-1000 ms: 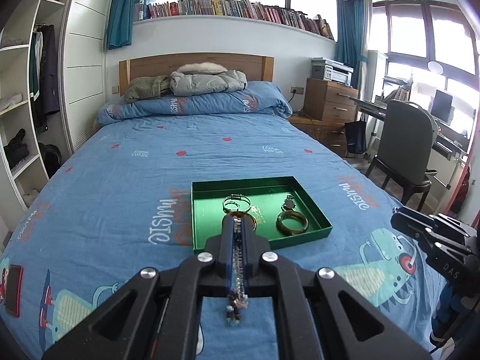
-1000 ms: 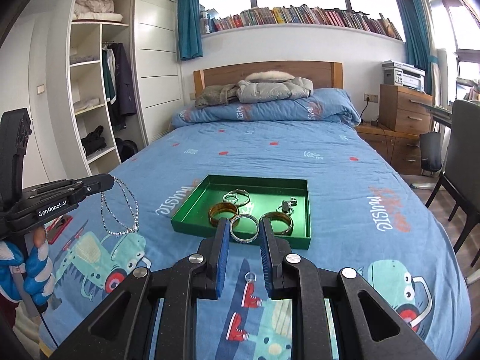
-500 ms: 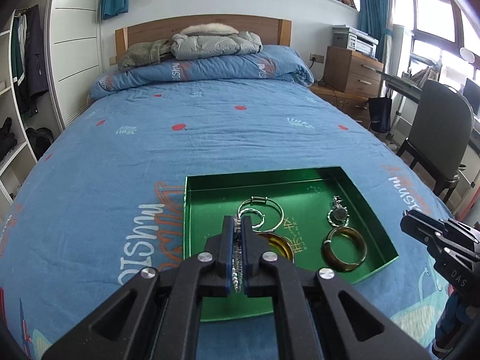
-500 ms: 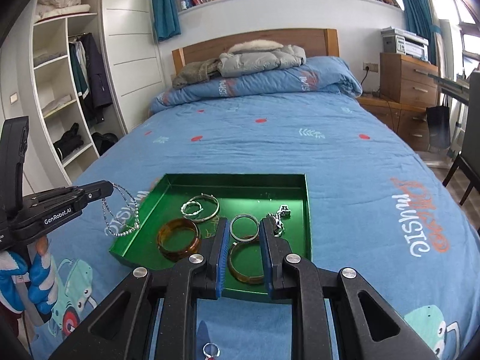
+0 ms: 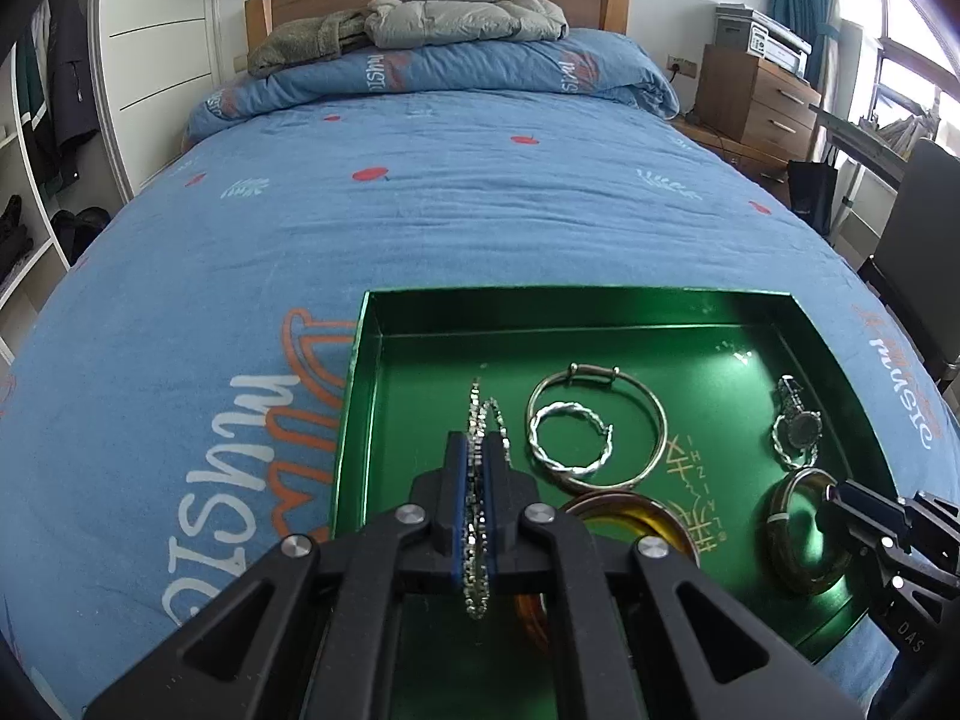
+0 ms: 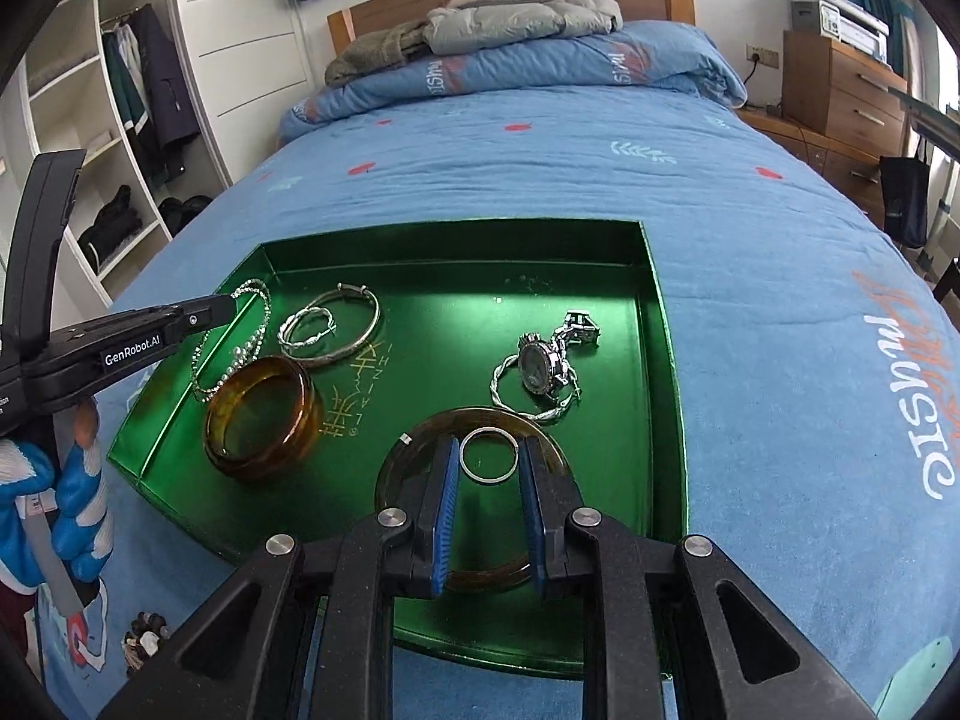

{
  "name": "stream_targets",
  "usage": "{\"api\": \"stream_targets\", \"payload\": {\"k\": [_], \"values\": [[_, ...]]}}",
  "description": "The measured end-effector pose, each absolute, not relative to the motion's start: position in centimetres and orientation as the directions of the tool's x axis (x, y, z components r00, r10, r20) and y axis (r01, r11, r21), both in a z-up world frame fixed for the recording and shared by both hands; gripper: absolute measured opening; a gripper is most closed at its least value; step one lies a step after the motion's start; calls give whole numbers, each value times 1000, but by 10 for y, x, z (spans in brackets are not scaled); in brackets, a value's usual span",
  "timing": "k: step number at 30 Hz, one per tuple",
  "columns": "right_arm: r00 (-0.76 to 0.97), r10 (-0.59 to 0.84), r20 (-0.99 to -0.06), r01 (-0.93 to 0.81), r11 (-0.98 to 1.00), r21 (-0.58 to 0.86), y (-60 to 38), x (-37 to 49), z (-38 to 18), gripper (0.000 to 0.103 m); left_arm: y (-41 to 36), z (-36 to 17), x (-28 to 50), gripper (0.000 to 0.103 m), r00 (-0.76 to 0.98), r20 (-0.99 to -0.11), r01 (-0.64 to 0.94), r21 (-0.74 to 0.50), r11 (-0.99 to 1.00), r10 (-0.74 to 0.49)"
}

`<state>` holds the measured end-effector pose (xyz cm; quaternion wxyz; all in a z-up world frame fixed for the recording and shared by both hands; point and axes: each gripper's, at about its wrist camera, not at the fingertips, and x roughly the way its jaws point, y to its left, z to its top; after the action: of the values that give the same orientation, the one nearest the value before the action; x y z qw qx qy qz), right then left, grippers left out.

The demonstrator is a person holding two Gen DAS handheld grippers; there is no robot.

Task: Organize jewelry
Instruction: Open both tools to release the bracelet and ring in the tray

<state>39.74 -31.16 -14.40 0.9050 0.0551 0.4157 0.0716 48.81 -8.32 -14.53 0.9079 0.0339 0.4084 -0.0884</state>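
Observation:
A green tray lies on the blue bedspread. My left gripper is shut on a sparkly silver chain necklace, whose loop hangs down into the tray's left side. My right gripper is shut on a small silver ring, held above a dark amber bangle. In the tray also lie a honey amber bangle, a silver bangle with a twisted hoop inside it, and a watch.
A small beaded item lies on the bedspread near the tray's front left corner. Folded quilt and jackets are at the headboard. A wardrobe stands left, a wooden nightstand right.
Both grippers have moved forward and down over the tray. The necklace now hangs into the tray's left side, and the ring is over the dark amber bangle.

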Motion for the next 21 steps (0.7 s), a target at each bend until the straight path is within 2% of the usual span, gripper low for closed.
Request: {"api": "stream_targets", "payload": {"k": [15, 21], "values": [[626, 122, -770, -88, 992, 85, -301, 407, -151, 22, -68, -157, 488, 6, 604, -785, 161, -44, 986, -134], [630, 113, -768, -74, 994, 86, -302, 404, -147, 30, -62, -148, 476, 15, 611, -777, 168, -62, 984, -153]]}}
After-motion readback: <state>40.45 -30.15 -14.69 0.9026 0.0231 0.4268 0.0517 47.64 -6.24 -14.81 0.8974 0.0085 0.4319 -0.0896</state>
